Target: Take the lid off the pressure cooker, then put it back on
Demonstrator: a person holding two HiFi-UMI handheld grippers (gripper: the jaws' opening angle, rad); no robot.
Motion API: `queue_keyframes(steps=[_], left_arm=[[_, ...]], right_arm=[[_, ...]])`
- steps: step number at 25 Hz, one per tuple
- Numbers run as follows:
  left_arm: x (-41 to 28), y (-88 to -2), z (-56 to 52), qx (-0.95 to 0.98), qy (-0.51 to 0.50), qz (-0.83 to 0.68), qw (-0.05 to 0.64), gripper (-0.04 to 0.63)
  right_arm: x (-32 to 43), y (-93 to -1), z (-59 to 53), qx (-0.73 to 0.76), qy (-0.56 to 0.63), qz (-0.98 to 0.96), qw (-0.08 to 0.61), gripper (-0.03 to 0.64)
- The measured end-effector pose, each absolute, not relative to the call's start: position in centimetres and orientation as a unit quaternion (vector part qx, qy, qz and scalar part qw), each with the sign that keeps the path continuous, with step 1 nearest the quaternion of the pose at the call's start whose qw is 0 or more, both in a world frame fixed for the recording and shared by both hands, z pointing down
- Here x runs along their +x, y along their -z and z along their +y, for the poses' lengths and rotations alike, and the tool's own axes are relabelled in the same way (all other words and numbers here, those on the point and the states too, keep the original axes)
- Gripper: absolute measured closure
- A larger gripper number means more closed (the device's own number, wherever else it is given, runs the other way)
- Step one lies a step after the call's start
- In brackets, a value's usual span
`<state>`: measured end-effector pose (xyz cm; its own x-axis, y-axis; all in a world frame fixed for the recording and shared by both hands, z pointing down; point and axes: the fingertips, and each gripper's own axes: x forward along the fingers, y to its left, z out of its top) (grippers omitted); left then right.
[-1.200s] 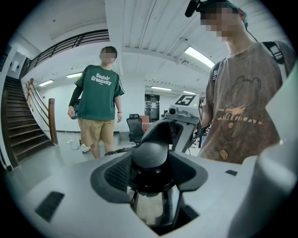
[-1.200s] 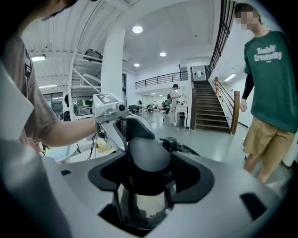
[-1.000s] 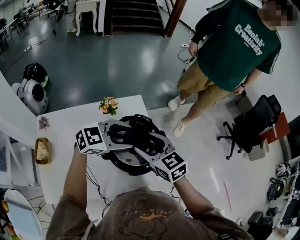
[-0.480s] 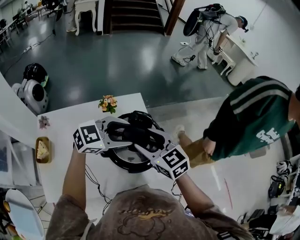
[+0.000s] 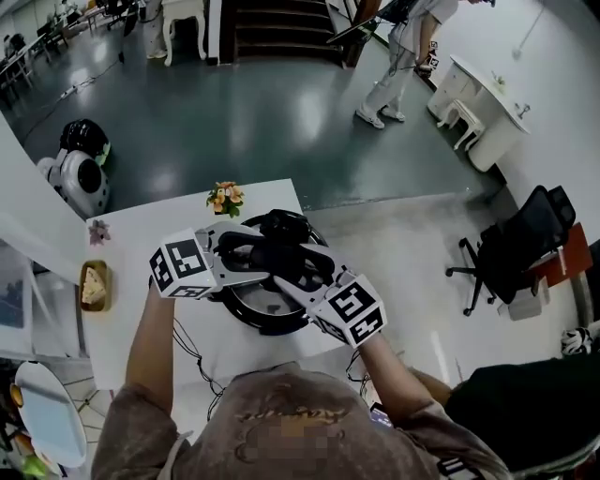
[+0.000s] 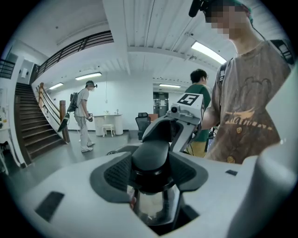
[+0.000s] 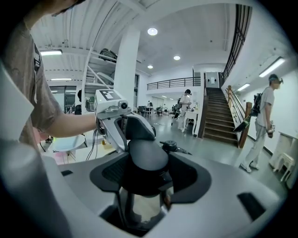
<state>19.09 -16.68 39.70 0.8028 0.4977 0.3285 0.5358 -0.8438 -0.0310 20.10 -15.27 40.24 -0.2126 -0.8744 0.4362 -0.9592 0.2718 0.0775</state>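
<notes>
1. Wide hall with glossy grey floor (image 5: pixel 234 122), dark staircase (image 5: pixel 281 23) at far end, black office chair (image 5: pixel 506 253) at one side; white rectangular table (image 5: pixel 108 352) in foreground.
2. On table, near its far edge: round steel pressure cooker (image 5: pixel 281 329), upright; black-rimmed lid (image 5: pixel 265 305) apparently seated on it, small black valve knob (image 7: pixel 168 146) on top.
3. Hold of left gripper (image 6: pixel 151 174): pads pressed on both flanks of black left side handle (image 6: pixel 150 155), spread wide only because of handle's breadth.
4. Hold of right gripper (image 7: pixel 144 174): jaws just now closing in, black right side handle (image 7: pixel 146 158) between them and clamped likewise.
5. Opposed grip from two sides, judged as preparation for twisting lid free: even purchase, pot kept from tipping or sliding.
6. Elsewhere on table: small posy of orange flowers (image 5: pixel 224 198) near cooker; wooden tray (image 5: pixel 94 319) with pale food slice well apart at left edge.
</notes>
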Motion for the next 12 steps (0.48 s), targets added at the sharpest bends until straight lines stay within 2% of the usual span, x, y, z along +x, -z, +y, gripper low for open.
queue_keyframes(steps=[12], left_arm=[[17.8,-35.0,-16.5,-0.966,0.135,-0.206,0.075,0.341]], right_arm=[[19.1,-35.8,-15.3,0.545,-0.058,-0.816,0.185,0.345]])
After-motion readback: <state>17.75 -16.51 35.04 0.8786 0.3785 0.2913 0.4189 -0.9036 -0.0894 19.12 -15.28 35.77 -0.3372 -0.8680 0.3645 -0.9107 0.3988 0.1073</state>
